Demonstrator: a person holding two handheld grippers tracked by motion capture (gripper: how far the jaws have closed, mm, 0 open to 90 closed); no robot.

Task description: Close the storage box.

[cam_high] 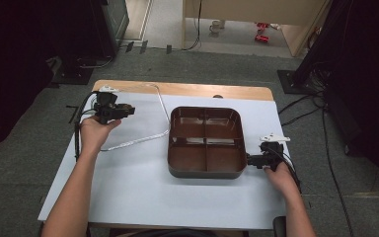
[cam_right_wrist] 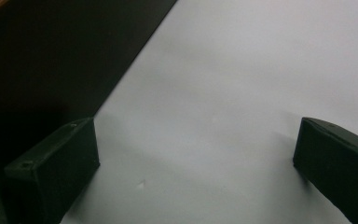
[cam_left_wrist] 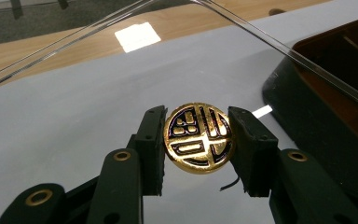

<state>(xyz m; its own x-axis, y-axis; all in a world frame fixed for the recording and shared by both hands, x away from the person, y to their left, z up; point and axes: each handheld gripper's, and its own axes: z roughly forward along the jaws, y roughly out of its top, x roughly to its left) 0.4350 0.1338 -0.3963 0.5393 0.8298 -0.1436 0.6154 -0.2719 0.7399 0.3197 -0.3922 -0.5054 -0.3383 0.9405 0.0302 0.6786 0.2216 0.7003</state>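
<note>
**Now the gold knob is pinched in my left gripper**

Up near the bench's far left corner, my left gripper [cam_left_wrist: 198, 140] is clenched on a round gold knob with a dark-lined emblem [cam_left_wrist: 199, 138], one black pad pressing each side of it. That knob belongs to a clear, flat lid [cam_high: 143, 116], which lies tilted over the white sheet [cam_high: 143, 187] covering the bench, its glossy rim running toward the dark brown square tray with four compartments [cam_high: 206, 171]. The tray sits open on the sheet, right of the middle. My right gripper [cam_right_wrist: 196, 172] rests at the tray's near right corner, close to the bench's right edge, jaws spread wide with nothing but white sheet between them; the tray's dark wall passes just beside one jaw.
</note>
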